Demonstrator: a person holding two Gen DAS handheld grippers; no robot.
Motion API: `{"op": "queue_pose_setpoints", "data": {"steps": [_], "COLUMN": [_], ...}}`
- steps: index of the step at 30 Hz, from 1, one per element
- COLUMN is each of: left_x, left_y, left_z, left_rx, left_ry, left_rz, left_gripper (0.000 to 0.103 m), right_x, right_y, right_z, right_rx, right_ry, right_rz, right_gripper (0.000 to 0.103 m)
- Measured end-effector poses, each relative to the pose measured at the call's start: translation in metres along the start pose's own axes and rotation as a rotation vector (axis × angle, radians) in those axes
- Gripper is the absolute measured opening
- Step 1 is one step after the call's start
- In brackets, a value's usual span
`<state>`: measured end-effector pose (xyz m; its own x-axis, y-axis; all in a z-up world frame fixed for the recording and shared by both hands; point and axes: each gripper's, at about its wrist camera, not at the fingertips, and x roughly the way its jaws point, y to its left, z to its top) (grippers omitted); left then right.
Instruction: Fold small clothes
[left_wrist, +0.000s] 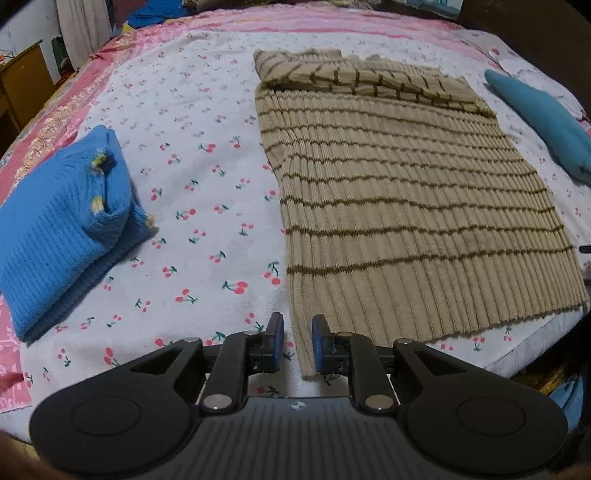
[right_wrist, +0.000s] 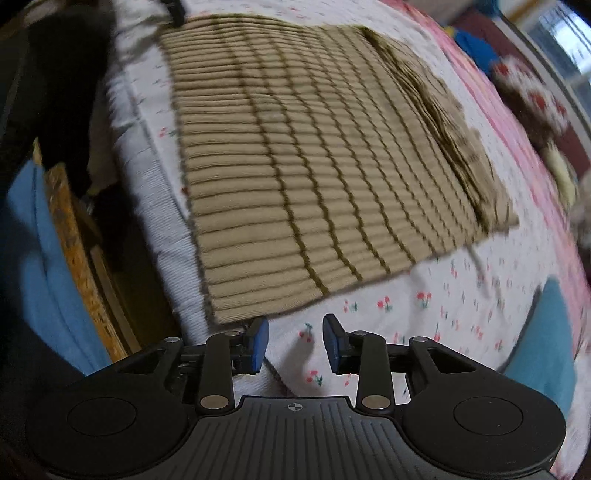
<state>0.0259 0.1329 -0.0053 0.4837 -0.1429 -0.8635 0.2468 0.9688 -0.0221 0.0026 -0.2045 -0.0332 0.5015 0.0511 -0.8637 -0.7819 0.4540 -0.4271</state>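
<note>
Sweater (left_wrist: 406, 206) beige, ribbed, dark stripes, flat, top edge folded.

Motion blur smears the beige sweater (right_wrist: 314, 158); teal cloth (left_wrist: 546, 118) runs off-frame.

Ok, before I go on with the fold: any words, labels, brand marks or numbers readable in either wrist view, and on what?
No readable text in either view.
Left gripper: a small pale emblem on its body, no letters legible.
Right gripper: a crosshair-like mark on its body, a symbol, not text.
Striped beige sweater: no tag or label showing.
Folded blue sweater: small yellow patches, too blurred to tell whether they carry print.
Cherry-print sheet: pattern only.
</note>
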Motion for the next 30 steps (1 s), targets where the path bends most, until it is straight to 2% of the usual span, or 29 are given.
{"op": "queue_pose_setpoints", "data": {"steps": [4, 9, 13, 15, 16, 17, 18, 21, 26, 30], "left_x": [-0.005, 0.012, 0.018, 0.02, 0.02, 0.02, 0.018, 0.01, -0.006, -0.015], "left_y": [0.005, 0.0, -0.01, -0.012, -0.013, -0.012, -0.012, -0.013, -0.007, 0.002], "left_z": [0.003, 0.002, 0.004, 0.005, 0.006, 0.006, 0.007, 0.012, 0.027, 0.045], "left_rx": [-0.012, 0.004, 0.017, 0.014, 0.011, 0.002, -0.004, -0.012, -0.072, -0.114], "left_ry": [-0.015, 0.046, 0.059, 0.067, 0.068, 0.067, 0.061, 0.026, -0.052, -0.104], "left_rz": [0.01, -0.009, -0.041, -0.045, -0.052, -0.067, -0.074, -0.094, -0.137, -0.16], "left_gripper": [0.028, 0.028, 0.028, 0.023, 0.019, 0.015, 0.014, 0.014, 0.014, 0.014], "right_x": [0.001, 0.004, 0.007, 0.007, 0.007, 0.006, 0.005, -0.002, -0.018, -0.03], "right_y": [0.014, 0.019, 0.025, 0.027, 0.025, 0.023, 0.021, 0.01, -0.018, -0.049], "right_z": [0.002, 0.004, 0.004, 0.004, 0.005, 0.006, 0.007, 0.011, 0.016, 0.019], "right_rx": [-0.133, -0.182, -0.247, -0.256, -0.244, -0.231, -0.215, -0.126, 0.062, 0.259], "right_ry": [-0.034, -0.069, -0.089, -0.105, -0.113, -0.119, -0.125, -0.15, -0.214, -0.259], "right_rz": [-0.05, -0.068, -0.095, -0.103, -0.101, -0.101, -0.103, -0.095, -0.084, -0.065], "right_gripper": [0.036, 0.037, 0.037, 0.032, 0.031, 0.025, 0.013, 0.005, 0.002, 0.002]}}
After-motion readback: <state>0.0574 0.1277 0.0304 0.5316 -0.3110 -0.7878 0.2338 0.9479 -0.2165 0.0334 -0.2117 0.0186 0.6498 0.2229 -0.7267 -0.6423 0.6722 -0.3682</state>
